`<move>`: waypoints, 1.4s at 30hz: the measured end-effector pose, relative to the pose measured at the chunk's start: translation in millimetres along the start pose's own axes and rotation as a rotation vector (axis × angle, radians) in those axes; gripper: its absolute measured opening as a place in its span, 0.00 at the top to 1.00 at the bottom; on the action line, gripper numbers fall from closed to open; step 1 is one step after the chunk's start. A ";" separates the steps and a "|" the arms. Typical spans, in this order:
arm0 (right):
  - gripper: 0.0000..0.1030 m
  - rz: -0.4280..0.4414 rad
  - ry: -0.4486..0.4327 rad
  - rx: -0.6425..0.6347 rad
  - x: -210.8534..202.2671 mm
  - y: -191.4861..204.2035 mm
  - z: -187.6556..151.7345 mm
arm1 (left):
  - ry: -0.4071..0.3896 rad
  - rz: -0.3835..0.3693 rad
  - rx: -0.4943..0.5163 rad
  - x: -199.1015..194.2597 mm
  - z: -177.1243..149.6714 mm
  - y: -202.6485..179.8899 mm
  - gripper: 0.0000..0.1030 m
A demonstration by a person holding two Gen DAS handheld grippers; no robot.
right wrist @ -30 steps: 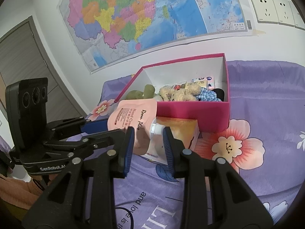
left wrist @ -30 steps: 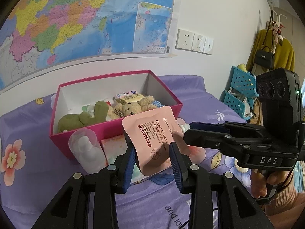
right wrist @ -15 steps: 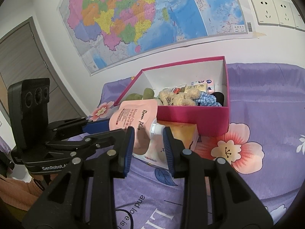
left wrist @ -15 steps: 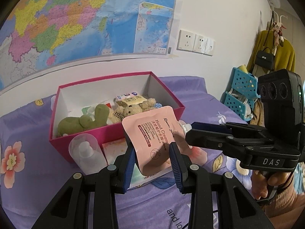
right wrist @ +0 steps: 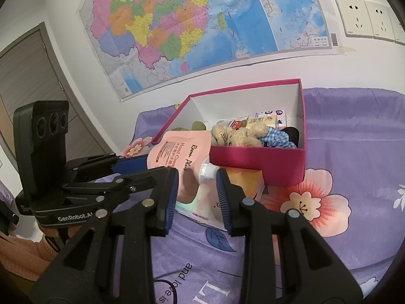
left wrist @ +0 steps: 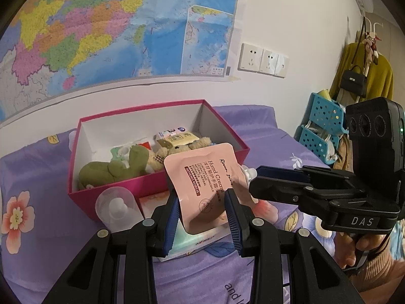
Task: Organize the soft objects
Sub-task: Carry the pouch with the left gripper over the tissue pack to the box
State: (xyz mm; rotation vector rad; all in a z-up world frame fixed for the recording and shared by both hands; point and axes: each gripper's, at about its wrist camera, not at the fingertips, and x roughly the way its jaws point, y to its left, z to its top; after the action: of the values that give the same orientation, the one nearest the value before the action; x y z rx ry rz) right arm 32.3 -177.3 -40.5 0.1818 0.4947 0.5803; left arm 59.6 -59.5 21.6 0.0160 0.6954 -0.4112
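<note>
We see a pink hand-cream pouch (left wrist: 206,185) held up off the purple flowered bedspread (left wrist: 38,167), just in front of the near wall of a magenta box (left wrist: 157,181) that sits toward the wall side of the bed. In the left wrist view, the left gripper (left wrist: 202,209) has its blue pads against the pouch's two lower side edges, so it is pinching the pouch by its bottom end. In the right wrist view, the right gripper (right wrist: 196,190) stands with its pads either side of the pouch's white spout (right wrist: 208,171); the right pad looks to touch the cap, but we cannot tell whether both pads press on it. The pouch's printed face tilts toward the box. Inside the box lie a green plush toy (left wrist: 114,167), a tan teddy bear (right wrist: 235,135), a blue checked cloth (right wrist: 276,139) and some small packets (left wrist: 174,136) against the far wall. Just beside the box's near wall, on the bedspread, a clear plastic bottle (left wrist: 115,206) lies at the left, and a flat tissue pack (right wrist: 243,182) lies under the raised pouch. A map (right wrist: 192,25) hangs on the wall above the bed, with wall sockets (left wrist: 263,60) to its right. A person's hand (left wrist: 354,248) grips the right gripper's handle at the lower right of the left wrist view.
</note>
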 end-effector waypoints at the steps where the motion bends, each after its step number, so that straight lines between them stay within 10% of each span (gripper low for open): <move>1: 0.67 0.000 -0.001 0.000 -0.3 0.1 0.2 | 0.000 0.000 0.000 0.1 0.0 0.0 0.66; 42: 0.69 0.006 0.037 0.018 16.5 -10.8 -1.5 | 0.024 -0.012 -0.055 4.3 -10.2 24.9 0.70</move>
State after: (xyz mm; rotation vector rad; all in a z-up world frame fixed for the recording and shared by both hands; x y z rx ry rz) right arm 48.7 -176.9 -51.6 0.1897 0.5356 0.5860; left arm 65.6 -36.6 8.1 -0.0352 0.7304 -0.4042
